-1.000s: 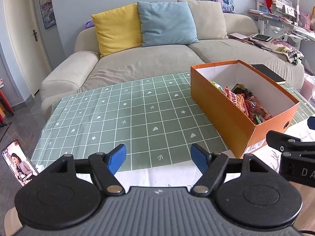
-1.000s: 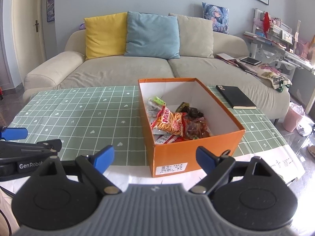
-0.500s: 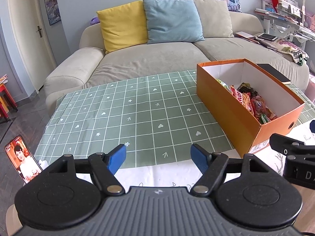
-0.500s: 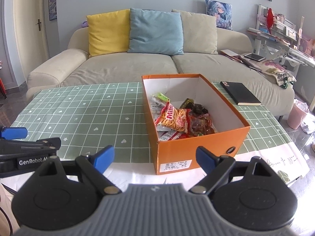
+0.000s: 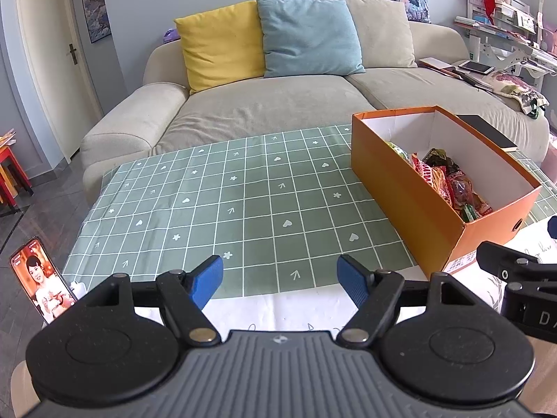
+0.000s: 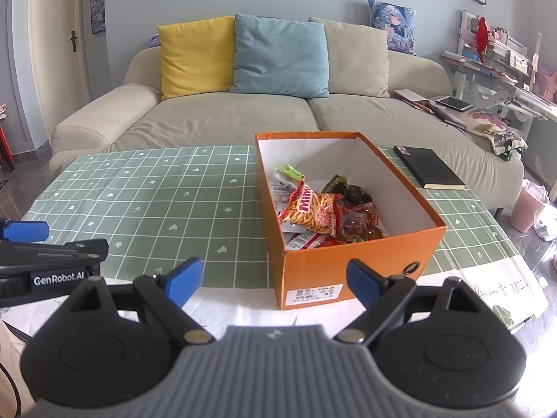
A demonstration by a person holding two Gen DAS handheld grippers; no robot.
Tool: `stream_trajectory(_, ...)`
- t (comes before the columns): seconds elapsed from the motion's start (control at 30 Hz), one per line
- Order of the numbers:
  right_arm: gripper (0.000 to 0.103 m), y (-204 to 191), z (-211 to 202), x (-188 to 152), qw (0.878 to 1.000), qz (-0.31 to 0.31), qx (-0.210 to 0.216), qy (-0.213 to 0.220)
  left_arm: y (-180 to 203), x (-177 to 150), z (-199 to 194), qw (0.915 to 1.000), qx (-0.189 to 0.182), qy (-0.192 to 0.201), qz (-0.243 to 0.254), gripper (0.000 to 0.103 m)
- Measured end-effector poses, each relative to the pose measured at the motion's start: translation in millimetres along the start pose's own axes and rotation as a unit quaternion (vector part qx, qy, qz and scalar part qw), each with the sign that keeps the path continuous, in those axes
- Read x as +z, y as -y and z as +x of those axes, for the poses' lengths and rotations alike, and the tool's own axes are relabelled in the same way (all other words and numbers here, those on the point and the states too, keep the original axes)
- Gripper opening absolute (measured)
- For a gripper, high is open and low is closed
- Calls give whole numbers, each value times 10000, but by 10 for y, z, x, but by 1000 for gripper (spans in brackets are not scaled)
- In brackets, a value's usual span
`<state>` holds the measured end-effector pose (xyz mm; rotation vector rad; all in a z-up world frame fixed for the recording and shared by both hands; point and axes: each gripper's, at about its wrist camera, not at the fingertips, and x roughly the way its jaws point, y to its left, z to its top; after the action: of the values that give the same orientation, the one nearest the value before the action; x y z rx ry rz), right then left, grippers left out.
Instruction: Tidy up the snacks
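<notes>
Snack packets (image 6: 322, 214) heaped in open orange box (image 6: 351, 271) — upright on table.

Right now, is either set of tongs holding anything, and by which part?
Nothing is held. The left tongs and right tongs both stand open and empty, short of the orange box; the snacks lie inside it.

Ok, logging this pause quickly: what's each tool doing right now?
Left tool: open, nothing between its fingers, above the green tablecloth.
Right tool: open, empty, just short of the orange box.
</notes>
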<state>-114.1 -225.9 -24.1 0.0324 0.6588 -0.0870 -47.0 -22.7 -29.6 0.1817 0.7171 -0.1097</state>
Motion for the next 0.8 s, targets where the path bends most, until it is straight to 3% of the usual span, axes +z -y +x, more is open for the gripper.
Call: stream_trajectory(0.8, 87, -18, -9, -5, 9999, -85, 64, 7, -32, 8, -15, 10000, 48, 34, -58, 88)
